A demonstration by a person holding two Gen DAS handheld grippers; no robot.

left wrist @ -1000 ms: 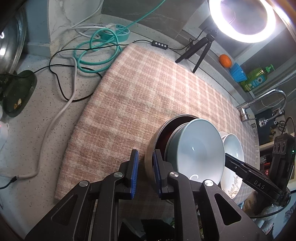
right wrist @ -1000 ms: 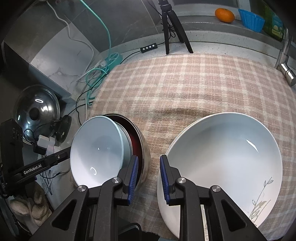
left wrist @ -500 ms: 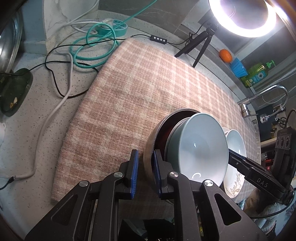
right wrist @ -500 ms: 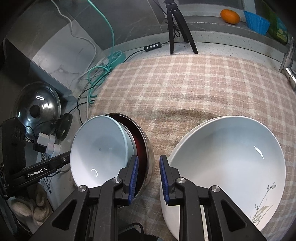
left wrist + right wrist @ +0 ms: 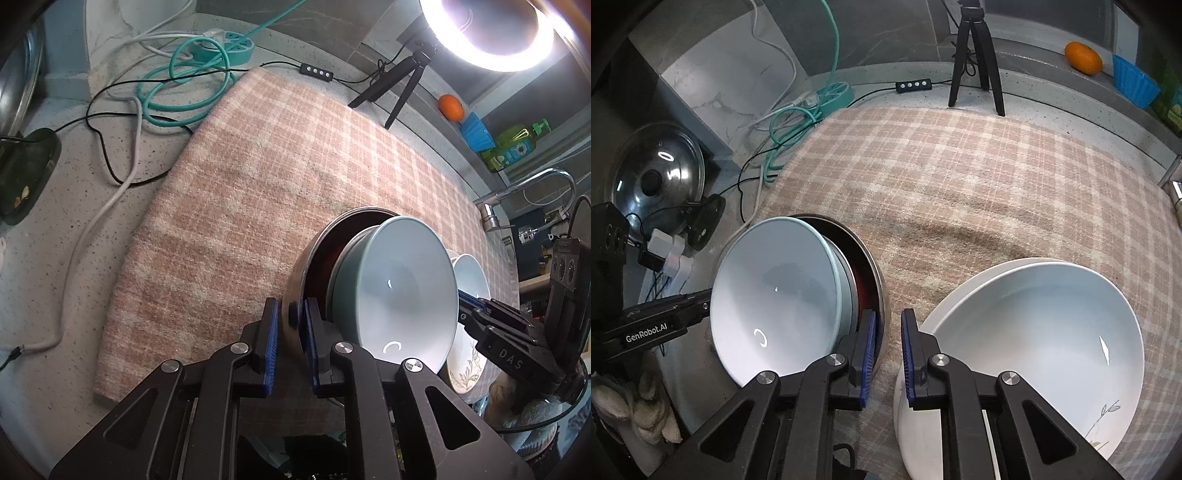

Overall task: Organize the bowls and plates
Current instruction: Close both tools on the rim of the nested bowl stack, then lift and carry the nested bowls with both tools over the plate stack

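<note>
A bowl [image 5: 775, 295] sits tilted in a pan [image 5: 870, 273], left of stacked bowls [image 5: 1034, 325].

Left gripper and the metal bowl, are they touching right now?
Touching. The left wrist view shows the left gripper with its jaws closed on the metal bowl's rim, blue pads against both sides.
</note>
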